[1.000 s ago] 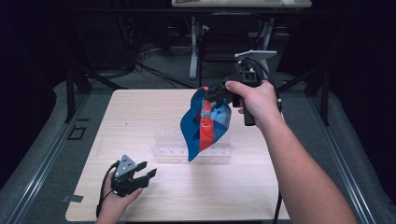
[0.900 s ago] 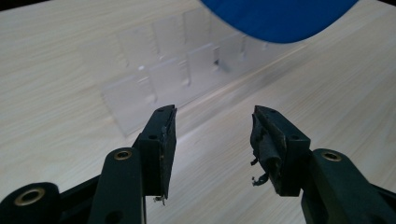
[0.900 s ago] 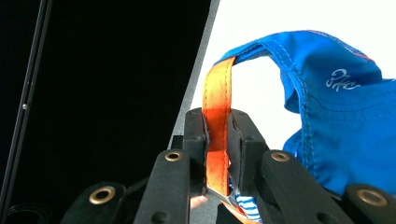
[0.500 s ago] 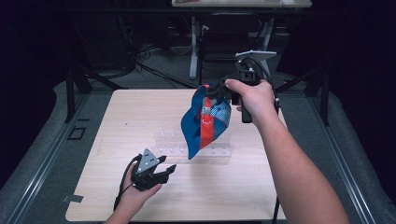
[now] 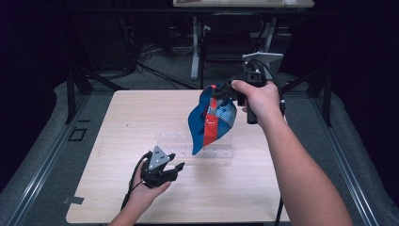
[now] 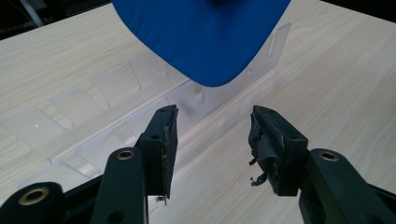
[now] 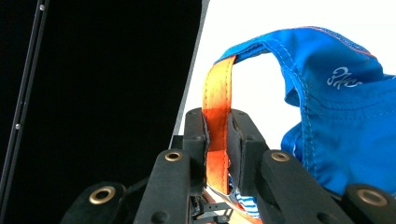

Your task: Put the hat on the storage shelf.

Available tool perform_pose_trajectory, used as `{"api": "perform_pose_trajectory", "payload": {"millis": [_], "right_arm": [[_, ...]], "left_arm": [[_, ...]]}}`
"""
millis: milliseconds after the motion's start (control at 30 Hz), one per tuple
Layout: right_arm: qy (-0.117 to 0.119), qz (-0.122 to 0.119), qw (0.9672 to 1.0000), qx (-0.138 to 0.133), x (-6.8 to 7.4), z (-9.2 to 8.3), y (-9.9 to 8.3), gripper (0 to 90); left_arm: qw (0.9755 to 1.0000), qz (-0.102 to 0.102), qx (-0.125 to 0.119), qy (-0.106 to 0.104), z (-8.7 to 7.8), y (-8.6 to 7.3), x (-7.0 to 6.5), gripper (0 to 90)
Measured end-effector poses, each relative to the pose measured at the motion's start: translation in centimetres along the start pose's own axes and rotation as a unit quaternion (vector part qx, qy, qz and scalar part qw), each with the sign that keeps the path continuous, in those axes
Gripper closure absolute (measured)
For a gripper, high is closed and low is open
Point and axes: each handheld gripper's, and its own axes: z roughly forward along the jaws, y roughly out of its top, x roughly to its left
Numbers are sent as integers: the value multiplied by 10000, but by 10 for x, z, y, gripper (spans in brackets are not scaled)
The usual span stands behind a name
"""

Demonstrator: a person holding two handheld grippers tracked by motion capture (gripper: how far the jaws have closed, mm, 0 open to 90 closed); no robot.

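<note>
Above the bench (image 5: 117,132), the right tool (image 7: 217,140) is clenched on the orange strap (image 7: 218,107) of a hanging blue cap (image 5: 209,120); the left tool (image 6: 212,140), jaws just narrowing, stays released below it, nothing between them.

The left gripper (image 5: 175,168), at lower centre-left of the high view, is black with a grey three-cornered plate on top and a black cable looping off toward the bottom edge. The right gripper (image 5: 225,91), at upper right, is also black, with a pale plate above and a dark cable. Up close, both have black arms with brass-ringed pivot holes and flat, worn rubber pads (image 6: 166,142); both forearms are sleeveless.
</note>
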Motion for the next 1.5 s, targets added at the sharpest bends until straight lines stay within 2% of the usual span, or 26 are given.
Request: {"api": "perform_pose_trajectory", "payload": {"millis": [267,567,767,933,1000,1100,1500], "right_arm": [[-8,-14,10000,46,1,5,-2,784],[-25,0,9999,111,2,4,-4,784],[-16,-33,10000,61,1,3,-5,784],[-15,-25,10000,88,1,3,-5,784],[-10,-29,9999,101,1,2,-5,784],[41,-49,9999,87,3,2,-7,784],[37,-65,9999,105,8,6,-7,784]], "left_arm": [[9999,129,-107,-23,6,13,-9,564],[9996,286,-76,-36,16,25,-19,594],[9994,353,5,-32,27,29,-25,632],[9994,355,42,8,30,28,-25,694],[9994,339,67,21,29,28,-24,766],[9995,306,12,-6,27,26,-21,816],[9995,319,21,-70,21,23,-12,861]]}}
